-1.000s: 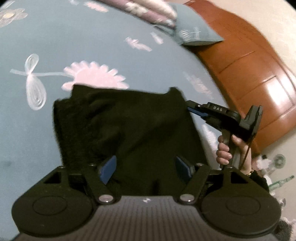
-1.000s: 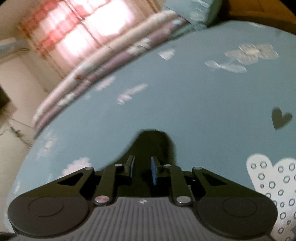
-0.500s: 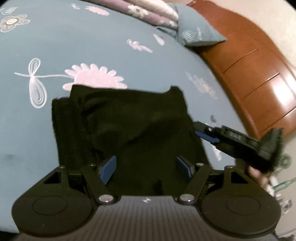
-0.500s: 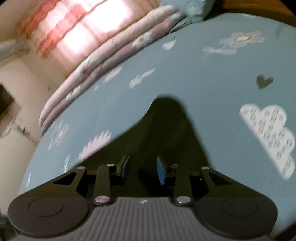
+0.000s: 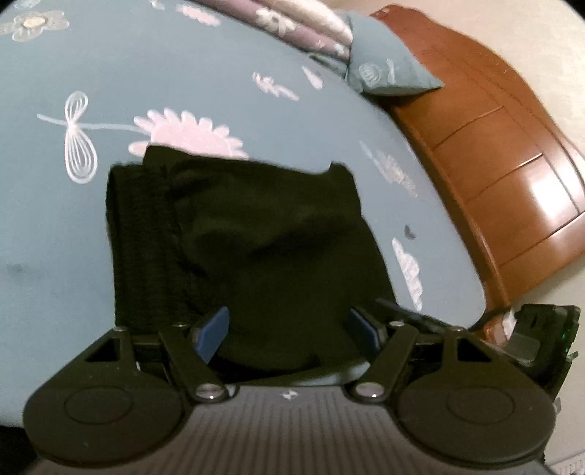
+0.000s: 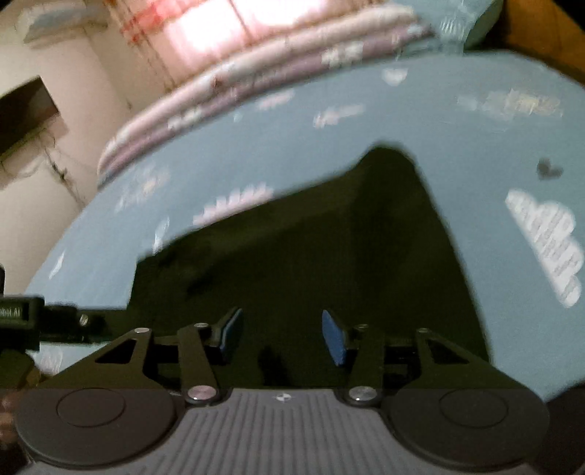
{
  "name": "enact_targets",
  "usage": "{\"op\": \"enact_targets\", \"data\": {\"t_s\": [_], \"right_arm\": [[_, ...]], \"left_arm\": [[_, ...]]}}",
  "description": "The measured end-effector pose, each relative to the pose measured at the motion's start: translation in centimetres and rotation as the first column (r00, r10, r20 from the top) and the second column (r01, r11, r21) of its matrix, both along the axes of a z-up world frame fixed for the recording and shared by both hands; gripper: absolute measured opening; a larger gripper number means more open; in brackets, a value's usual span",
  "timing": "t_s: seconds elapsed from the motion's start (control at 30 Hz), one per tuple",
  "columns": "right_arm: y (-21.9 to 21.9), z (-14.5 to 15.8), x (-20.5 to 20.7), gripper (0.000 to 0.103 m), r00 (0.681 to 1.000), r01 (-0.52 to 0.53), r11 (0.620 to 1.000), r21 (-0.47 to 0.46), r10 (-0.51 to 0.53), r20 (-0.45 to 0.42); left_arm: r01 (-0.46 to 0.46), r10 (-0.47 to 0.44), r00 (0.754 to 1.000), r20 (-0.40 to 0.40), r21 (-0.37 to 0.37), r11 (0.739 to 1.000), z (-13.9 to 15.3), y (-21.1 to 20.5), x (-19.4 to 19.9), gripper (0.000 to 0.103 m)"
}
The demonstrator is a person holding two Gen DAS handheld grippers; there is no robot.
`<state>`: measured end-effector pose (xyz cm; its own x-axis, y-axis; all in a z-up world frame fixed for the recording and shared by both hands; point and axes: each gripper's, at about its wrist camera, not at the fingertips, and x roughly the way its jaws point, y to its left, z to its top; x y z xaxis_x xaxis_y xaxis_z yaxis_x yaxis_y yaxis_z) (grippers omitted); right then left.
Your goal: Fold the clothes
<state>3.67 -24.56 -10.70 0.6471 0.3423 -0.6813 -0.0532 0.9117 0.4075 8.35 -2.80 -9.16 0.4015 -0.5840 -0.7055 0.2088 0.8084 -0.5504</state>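
Note:
A black garment (image 5: 256,248) lies folded into a rough rectangle on the blue flowered bedsheet (image 5: 128,73). My left gripper (image 5: 289,329) hangs open over its near edge, nothing pressed between the blue pads (image 5: 214,332). My right gripper (image 6: 283,334) hovers above the garment (image 6: 329,248) on its right side; its jaws are opening and the cloth lies below them, not gripped. In the left wrist view the right gripper (image 5: 530,336) shows at the lower right edge. The left gripper (image 6: 22,318) shows at the left edge of the right wrist view.
A wooden headboard (image 5: 512,182) runs along the bed's right side. A blue pillow (image 5: 387,69) and a folded pink and purple quilt (image 6: 256,84) lie at the far end. A bright curtained window (image 6: 204,22) is behind them.
The right gripper has let go of the garment's far corner, opened its jaws and drawn back toward the near right. The left gripper has stayed open and nearly still.

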Motion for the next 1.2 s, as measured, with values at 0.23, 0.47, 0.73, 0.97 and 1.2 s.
{"op": "enact_targets", "data": {"t_s": [0.23,0.47,0.73,0.97,1.2], "right_arm": [[0.3,-0.1,-2.5,0.054,0.998,-0.052,0.997,-0.052,0.050,-0.043],[1.7,1.6,-2.0,0.055,0.992,-0.087,0.995,-0.050,0.091,0.087],[2.5,-1.0,-2.1,0.056,0.989,-0.146,0.989,-0.033,0.147,0.016],[1.6,-0.3,-2.6,0.057,0.988,-0.153,0.988,-0.007,0.154,0.021],[1.7,0.6,-3.0,0.067,0.982,-0.180,0.984,0.012,0.178,0.069]], "left_arm": [[-0.028,0.026,0.999,-0.039,-0.043,0.999,-0.2,0.6,0.2,0.073],[0.031,-0.021,0.996,0.085,-0.114,0.993,2.5,-2.1,4.2,0.078],[-0.046,0.046,0.999,-0.004,-0.111,0.993,-1.9,-3.3,11.1,0.078],[-0.093,0.097,0.995,0.024,-0.129,0.987,-1.0,-2.3,12.3,0.078],[0.004,0.001,1.000,0.023,-0.202,0.979,0.5,-1.9,8.0,0.079]]}}
